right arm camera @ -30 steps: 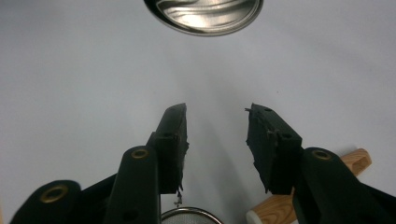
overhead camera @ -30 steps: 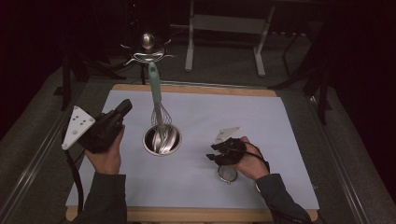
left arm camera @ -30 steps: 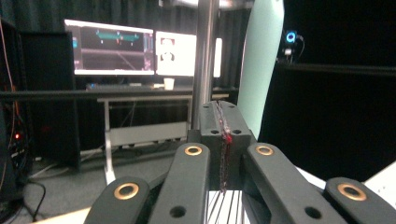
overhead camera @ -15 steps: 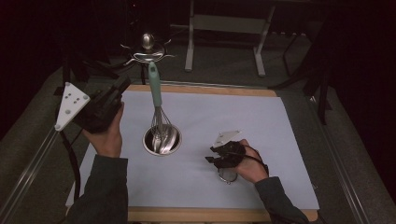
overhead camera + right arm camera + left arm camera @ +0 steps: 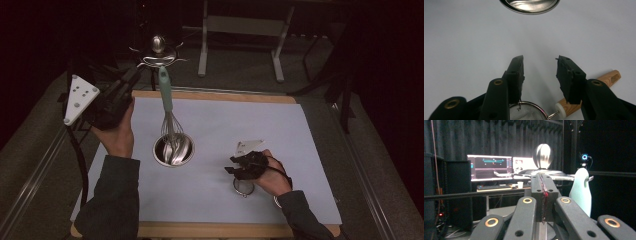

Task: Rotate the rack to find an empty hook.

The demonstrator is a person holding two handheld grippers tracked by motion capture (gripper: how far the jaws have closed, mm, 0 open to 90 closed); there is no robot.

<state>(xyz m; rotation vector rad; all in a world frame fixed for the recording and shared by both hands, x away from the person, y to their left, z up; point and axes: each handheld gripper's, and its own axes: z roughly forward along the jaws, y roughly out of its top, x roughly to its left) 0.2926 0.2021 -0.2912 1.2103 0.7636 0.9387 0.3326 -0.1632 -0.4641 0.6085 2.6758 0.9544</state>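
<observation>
The left hand-held gripper [image 5: 131, 77] has risen, closed, beside the whisk [image 5: 168, 107]; the right hand-held gripper [image 5: 231, 166] gapes over the strainer [image 5: 527, 111].

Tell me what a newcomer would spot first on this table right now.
Probably the whisk, its wires standing in the steel bowl mid-mat and its mint handle leaning toward the far edge. Next, the left gripper, jaws shut, raised near that handle's top. On the near right, the right gripper sits low with jaws open above a small wooden-handled strainer.
</observation>
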